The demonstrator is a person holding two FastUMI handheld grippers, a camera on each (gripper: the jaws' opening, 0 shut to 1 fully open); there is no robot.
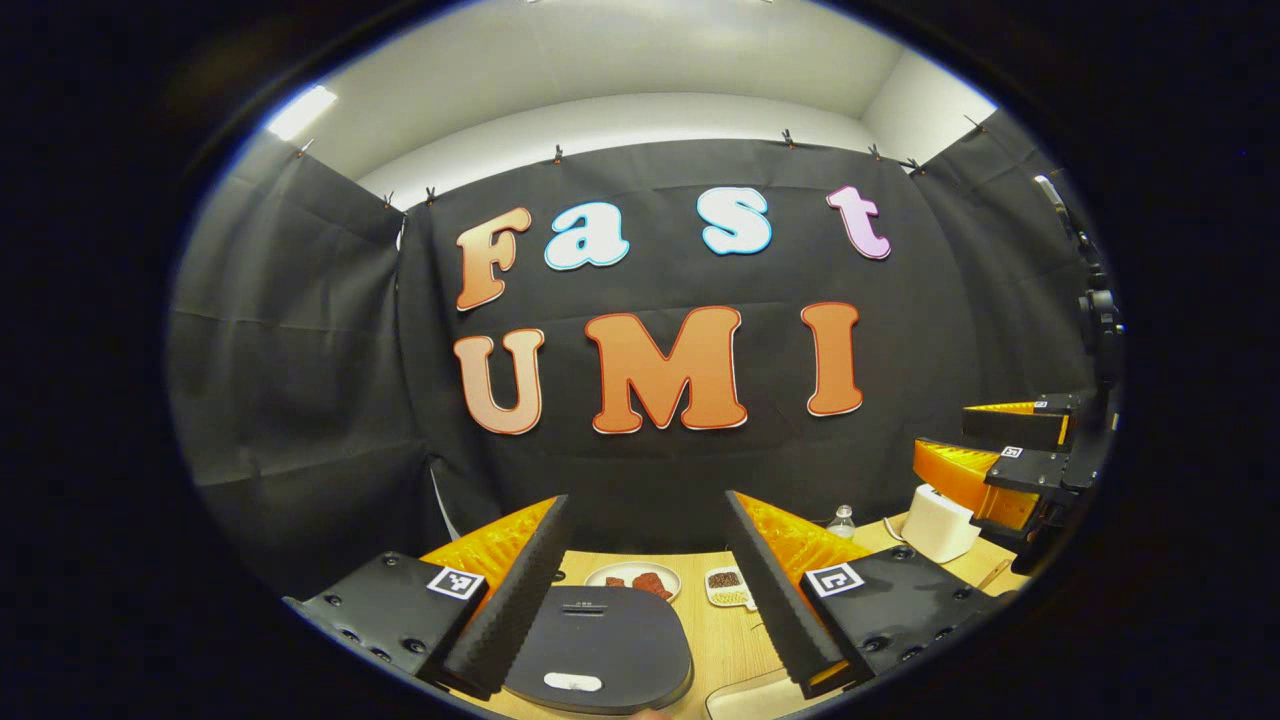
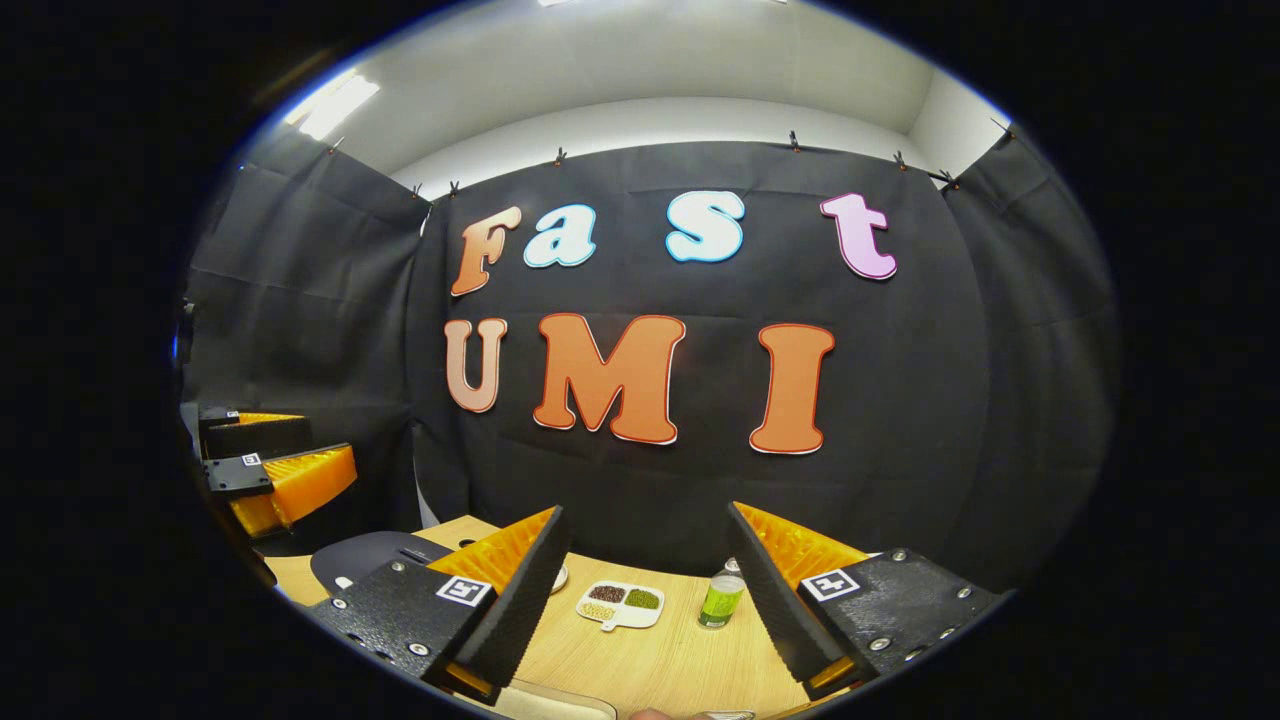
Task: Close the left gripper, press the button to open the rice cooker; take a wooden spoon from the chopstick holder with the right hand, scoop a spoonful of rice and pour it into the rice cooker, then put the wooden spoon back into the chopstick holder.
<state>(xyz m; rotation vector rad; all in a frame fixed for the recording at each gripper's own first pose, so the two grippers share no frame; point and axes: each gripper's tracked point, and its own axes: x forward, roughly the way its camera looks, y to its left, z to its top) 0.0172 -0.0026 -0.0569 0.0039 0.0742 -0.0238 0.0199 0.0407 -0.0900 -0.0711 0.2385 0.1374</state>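
A pale wooden table (image 2: 680, 660) lay low and ahead. In the left gripper view, a white plate (image 1: 610, 572) with red-brown pieces (image 1: 648, 584) sat straight ahead, near the table's far edge. Just to its right was a white divided dish (image 1: 727, 588) holding brown and pale grains. Farther right stood a small clear bottle (image 1: 842, 520); the right gripper view showed its green label. Black cloth (image 1: 300, 350) hung behind the table, held up by clips (image 1: 788, 136). High to the left, a ceiling light (image 1: 300, 112) glowed.

Both gripper views high above the table (image 1: 730, 640), wallward (same divided dish (image 2: 620, 604) shared).
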